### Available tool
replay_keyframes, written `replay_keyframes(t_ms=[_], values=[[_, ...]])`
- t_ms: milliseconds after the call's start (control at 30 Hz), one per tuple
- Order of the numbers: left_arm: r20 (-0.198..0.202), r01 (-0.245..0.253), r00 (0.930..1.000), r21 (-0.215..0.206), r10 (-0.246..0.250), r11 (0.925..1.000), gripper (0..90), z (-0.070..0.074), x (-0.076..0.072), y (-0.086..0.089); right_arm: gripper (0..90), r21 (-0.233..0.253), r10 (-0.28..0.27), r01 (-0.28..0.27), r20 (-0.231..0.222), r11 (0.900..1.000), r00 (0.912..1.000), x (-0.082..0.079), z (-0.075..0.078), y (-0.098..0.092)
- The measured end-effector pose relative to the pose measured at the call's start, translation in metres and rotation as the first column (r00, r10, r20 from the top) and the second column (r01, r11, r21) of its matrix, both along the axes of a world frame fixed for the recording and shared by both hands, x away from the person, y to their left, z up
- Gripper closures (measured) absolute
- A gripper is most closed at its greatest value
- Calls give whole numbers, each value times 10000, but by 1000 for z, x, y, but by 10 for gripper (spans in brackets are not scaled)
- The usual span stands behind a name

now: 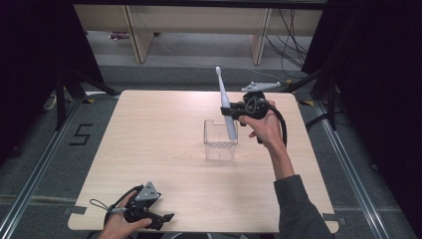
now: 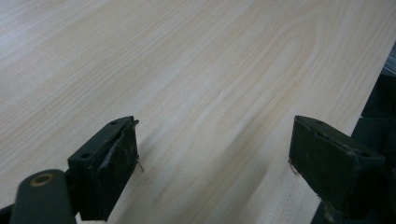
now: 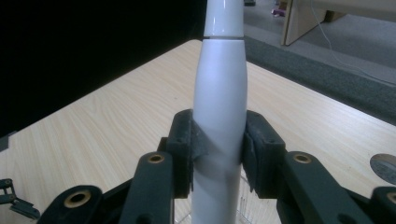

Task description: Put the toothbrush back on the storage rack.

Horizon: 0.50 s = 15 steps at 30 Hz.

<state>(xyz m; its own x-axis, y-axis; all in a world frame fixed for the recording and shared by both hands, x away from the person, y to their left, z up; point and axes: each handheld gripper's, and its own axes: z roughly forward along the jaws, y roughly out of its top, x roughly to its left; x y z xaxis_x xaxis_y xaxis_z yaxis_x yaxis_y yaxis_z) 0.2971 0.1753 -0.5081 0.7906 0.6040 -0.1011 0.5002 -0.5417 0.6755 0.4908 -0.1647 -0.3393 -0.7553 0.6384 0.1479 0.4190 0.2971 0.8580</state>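
Right gripper clamped on toothbrush, mid-handle, jaws pressed on both sides of white body. Toothbrush nearly upright, head up and tilted slightly left in high view, lower end down inside clear cup. Cup standing near table centre, a bit right. Right hand behind gripper, forearm coming in from bottom right. Left gripper low at near left edge of table, well apart from cup, held in left hand. Jaws apart, nothing between, bare wood under them. Pointing right along table edge in high view.
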Motion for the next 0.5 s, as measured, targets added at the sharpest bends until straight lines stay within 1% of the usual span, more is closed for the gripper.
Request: replay_keyframes(t_ms=[33,67,100,133,167,233,333,367,400,433,467,500], values=[[12,-2,10000,7,2,10000,149,0,0,0,666,-137,7,-6,110,9999,9999,1,-1,1],[12,-2,10000,7,2,10000,149,0,0,0,666,-239,29,-28,61,9997,10000,2,-2,2],[12,27,10000,30,-27,10000,149,0,0,0,666,-226,-7,6,-68,9997,10000,3,-3,4],[-5,21,10000,-10,-21,10000,149,0,0,0,666,-203,79,-80,-49,9998,10000,4,-4,5],[-54,-35,10000,-176,34,9998,149,-1,-1,-1,666,-296,18,-19,-45,9996,10000,5,-5,6],[-52,-42,10000,-194,41,9998,149,-1,-1,-1,666,-371,2,-3,-35,9993,10000,6,-6,6],[-59,-43,10000,-189,42,9998,149,-1,-1,-1,666,-502,42,-44,-33,9987,10000,12,-13,11],[19,18,10000,24,-18,10000,149,0,0,0,666,-671,-9,12,37,9977,10000,12,-15,12],[19,18,10000,24,-18,10000,149,0,0,0,666,-671,-9,12,37,9977,10000,12,-15,12],[22,32,10000,30,-32,10000,149,0,0,0,666,-915,-17,18,14,9958,10000,12,-16,14],[0,4,10000,13,-4,10000,148,0,0,0,666,-982,124,-129,-59,9951,9999,13,-21,19],[-7,-15,10000,0,15,10000,149,-1,0,0,666,-967,145,-155,-102,9952,9998,14,-23,21]])
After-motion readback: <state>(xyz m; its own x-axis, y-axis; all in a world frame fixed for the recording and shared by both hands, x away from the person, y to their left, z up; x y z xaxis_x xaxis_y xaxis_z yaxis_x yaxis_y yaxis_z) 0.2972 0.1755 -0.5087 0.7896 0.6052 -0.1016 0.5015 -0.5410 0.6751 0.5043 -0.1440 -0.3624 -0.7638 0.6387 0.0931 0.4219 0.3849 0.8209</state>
